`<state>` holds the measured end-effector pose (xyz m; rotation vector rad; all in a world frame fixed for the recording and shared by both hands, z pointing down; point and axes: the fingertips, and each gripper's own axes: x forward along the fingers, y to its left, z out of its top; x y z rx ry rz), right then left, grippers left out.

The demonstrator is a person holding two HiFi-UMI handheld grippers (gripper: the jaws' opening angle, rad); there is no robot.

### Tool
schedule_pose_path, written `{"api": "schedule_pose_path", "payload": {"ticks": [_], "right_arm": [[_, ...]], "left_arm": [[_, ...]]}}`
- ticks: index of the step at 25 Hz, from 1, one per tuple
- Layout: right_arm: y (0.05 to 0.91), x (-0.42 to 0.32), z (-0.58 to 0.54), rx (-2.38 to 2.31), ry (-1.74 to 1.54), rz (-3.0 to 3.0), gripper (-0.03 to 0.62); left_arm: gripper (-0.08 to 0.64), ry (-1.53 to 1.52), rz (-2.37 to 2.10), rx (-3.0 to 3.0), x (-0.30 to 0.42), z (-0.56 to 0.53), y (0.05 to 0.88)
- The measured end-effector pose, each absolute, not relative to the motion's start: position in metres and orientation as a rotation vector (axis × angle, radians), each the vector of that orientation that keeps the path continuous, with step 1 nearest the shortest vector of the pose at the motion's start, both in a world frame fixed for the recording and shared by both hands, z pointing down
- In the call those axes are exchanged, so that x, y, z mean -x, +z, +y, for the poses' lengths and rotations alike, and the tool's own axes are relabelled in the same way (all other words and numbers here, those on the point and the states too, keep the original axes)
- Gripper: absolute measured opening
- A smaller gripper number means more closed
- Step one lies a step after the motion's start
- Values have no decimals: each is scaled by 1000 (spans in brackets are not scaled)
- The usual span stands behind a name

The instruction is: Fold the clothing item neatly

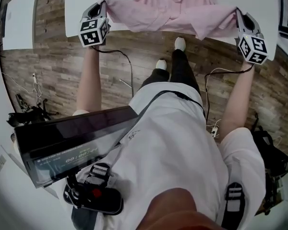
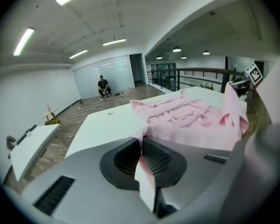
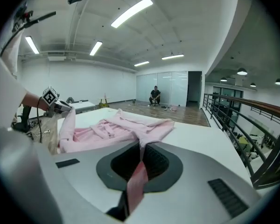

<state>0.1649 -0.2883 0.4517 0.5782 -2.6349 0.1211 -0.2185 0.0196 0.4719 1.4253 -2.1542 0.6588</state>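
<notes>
A pink garment (image 1: 175, 11) lies crumpled on the white table (image 1: 77, 4), its near edge lifted off the table's front edge. My left gripper (image 1: 103, 5) is shut on the garment's left corner (image 2: 141, 136); pink cloth runs between the jaws and out behind them. My right gripper (image 1: 238, 12) is shut on the right corner (image 3: 141, 149) in the same way. The cloth (image 2: 191, 120) stretches between the two grippers, and the rest (image 3: 116, 127) is bunched up on the table behind. Each gripper view shows the other gripper's marker cube (image 2: 253, 73) (image 3: 49, 97).
I stand at the table's front edge on a wood floor (image 1: 53, 66). A second white table (image 1: 19, 18) is at the left. Cables (image 1: 127, 63) trail on the floor. A person (image 3: 155, 95) sits far across the room. A railing (image 3: 238, 120) runs along the right.
</notes>
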Motion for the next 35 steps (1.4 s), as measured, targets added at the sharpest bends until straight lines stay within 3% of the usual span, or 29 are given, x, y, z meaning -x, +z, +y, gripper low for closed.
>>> {"api": "schedule_pose_path", "payload": {"ticks": [9, 18, 21, 24, 30, 35], "right_arm": [[514, -153, -346, -531, -25, -2424, 8], [545, -134, -352, -447, 0, -2358, 12], [547, -137, -336, -414, 33, -2316, 107], [534, -146, -330, -451, 34, -2299, 182], [484, -152, -321, -531, -24, -2338, 190], [467, -132, -268, -355, 33, -2435, 188]], "left_arm": [[11, 948, -2182, -1223, 252, -16, 521], [12, 1042, -2126, -1262, 255, -26, 546], [18, 993, -2090, -1249, 251, -20, 548], [81, 929, -2074, -1248, 249, -15, 537], [91, 821, -2036, -1283, 247, -16, 498], [89, 824, -1885, -1474, 186, -29, 492]]}}
